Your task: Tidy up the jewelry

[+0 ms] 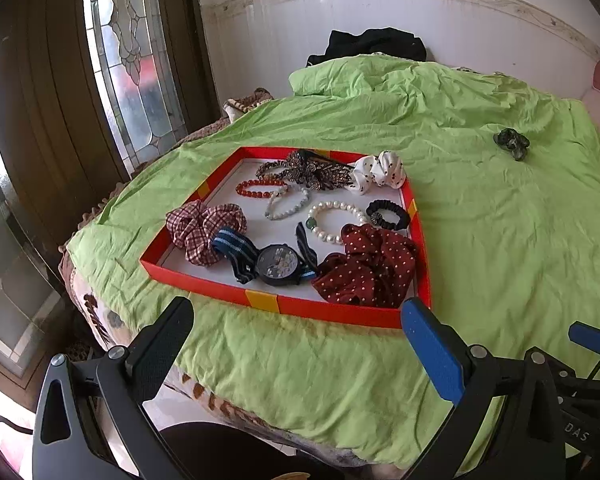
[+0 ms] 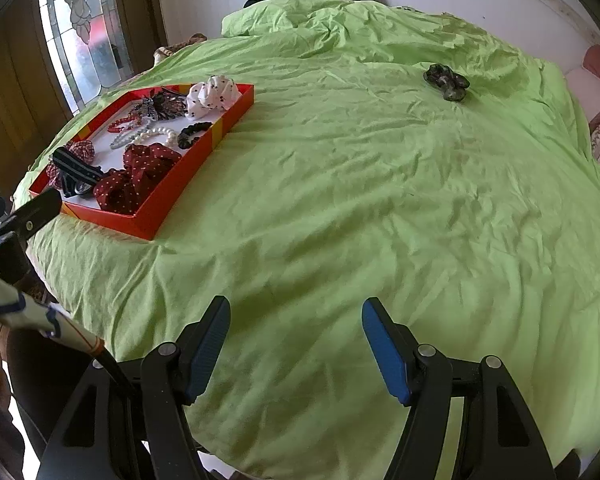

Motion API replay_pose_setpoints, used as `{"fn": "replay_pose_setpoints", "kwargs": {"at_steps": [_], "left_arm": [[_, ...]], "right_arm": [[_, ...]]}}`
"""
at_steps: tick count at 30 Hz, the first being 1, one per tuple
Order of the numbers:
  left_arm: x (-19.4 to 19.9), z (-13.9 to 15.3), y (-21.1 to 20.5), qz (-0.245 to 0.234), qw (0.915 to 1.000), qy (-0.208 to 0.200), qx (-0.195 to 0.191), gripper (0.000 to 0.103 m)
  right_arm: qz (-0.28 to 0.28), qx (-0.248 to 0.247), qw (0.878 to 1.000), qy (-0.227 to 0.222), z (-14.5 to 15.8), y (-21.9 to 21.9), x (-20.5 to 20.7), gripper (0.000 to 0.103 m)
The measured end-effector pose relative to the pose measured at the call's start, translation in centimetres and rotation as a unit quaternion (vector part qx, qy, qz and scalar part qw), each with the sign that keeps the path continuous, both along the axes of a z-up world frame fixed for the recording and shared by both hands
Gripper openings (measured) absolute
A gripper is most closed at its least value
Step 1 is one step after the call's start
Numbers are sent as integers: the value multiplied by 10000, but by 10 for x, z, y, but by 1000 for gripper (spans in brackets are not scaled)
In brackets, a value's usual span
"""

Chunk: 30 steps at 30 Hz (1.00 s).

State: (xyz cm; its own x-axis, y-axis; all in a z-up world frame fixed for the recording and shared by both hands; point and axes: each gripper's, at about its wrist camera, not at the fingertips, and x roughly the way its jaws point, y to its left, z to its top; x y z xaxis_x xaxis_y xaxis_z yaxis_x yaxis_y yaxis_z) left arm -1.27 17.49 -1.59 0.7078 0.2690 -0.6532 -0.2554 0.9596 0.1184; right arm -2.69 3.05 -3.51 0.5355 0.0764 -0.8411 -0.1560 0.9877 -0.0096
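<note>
A red tray [image 1: 320, 312] lies on the green bed cover and also shows in the right wrist view [image 2: 160, 208]. It holds a watch [image 1: 278, 266], a pearl bracelet [image 1: 332, 220], a red bead bracelet [image 1: 260, 188], a dark red dotted scrunchie [image 1: 368, 268], a plaid scrunchie [image 1: 200, 232], a white scrunchie [image 1: 376, 172] and a black scrunchie [image 1: 388, 214]. A dark green scrunchie [image 2: 446, 80] lies alone on the cover, far right [image 1: 512, 142]. My left gripper [image 1: 296, 344] is open and empty just before the tray. My right gripper [image 2: 296, 340] is open and empty over bare cover.
The green bed cover [image 2: 380, 200] is wrinkled and bunched at the far end. Black clothing [image 1: 372, 44] lies by the white wall. A glass door [image 1: 128, 60] stands to the left. The bed's near edge drops off below the grippers.
</note>
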Motion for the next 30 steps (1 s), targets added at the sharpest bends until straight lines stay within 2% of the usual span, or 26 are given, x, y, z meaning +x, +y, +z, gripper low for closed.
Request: {"fn": "replay_pose_setpoints", "kwargs": {"at_steps": [11, 30], "left_arm": [[-2, -8, 14, 37, 9997, 93, -220, 103], [-1, -17, 16, -7, 9994, 219, -256, 103]], "right_arm": [[19, 15, 10000, -31, 3, 7, -1, 73], [28, 15, 10000, -42, 2, 11, -3, 74]]}}
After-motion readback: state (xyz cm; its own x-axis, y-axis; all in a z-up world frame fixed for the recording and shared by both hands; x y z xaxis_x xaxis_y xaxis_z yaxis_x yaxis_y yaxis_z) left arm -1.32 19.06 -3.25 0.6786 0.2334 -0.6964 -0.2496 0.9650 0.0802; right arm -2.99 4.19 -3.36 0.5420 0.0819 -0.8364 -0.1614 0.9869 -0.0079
